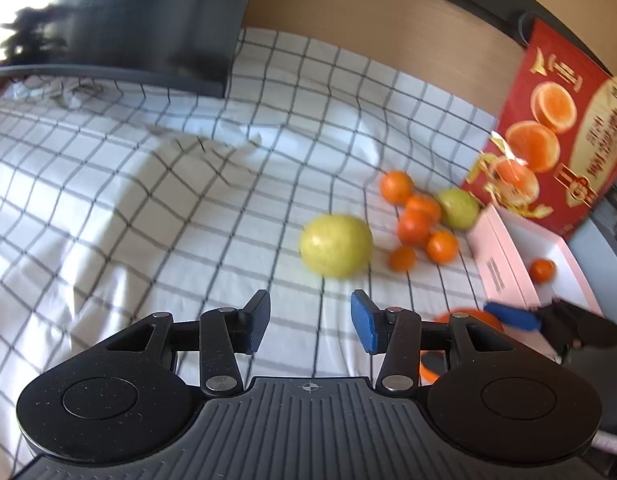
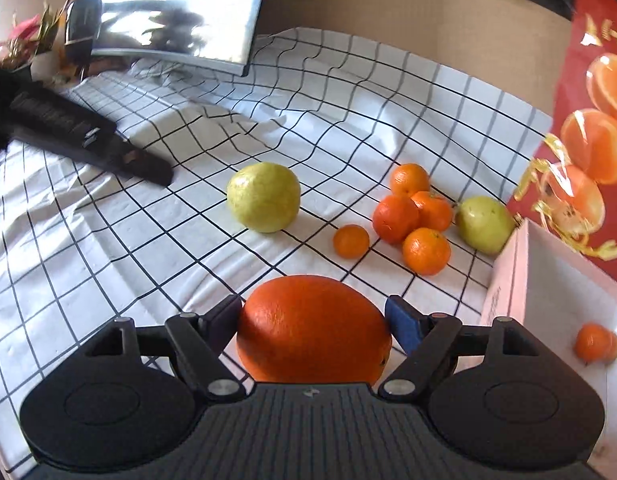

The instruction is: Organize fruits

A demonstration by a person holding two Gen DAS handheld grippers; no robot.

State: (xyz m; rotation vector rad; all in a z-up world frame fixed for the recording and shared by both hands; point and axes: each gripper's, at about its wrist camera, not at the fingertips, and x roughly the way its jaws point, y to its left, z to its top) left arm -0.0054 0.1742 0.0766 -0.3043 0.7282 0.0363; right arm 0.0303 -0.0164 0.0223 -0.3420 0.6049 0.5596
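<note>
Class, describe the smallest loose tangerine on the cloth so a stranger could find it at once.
Start at the checked cloth and find the tangerine cluster near the pink box. The smallest tangerine lies alone, just left of that cluster in the right wrist view, between it and the big yellow-green fruit.

I am looking at a white cloth [image 2: 148,240] checked with thin black lines, where two yellow-green pears [image 2: 264,197] are lying by five small orange tangerines [image 2: 426,251]. My right tongs [image 2: 314,326], black with blue pads, are framing a big deep-orange orange [image 2: 312,330]. A pale pink box [image 2: 504,276] with a white inside is showing another orange tangerine, beside a red carton [image 2: 588,120] printed with gold and halved oranges.
</note>
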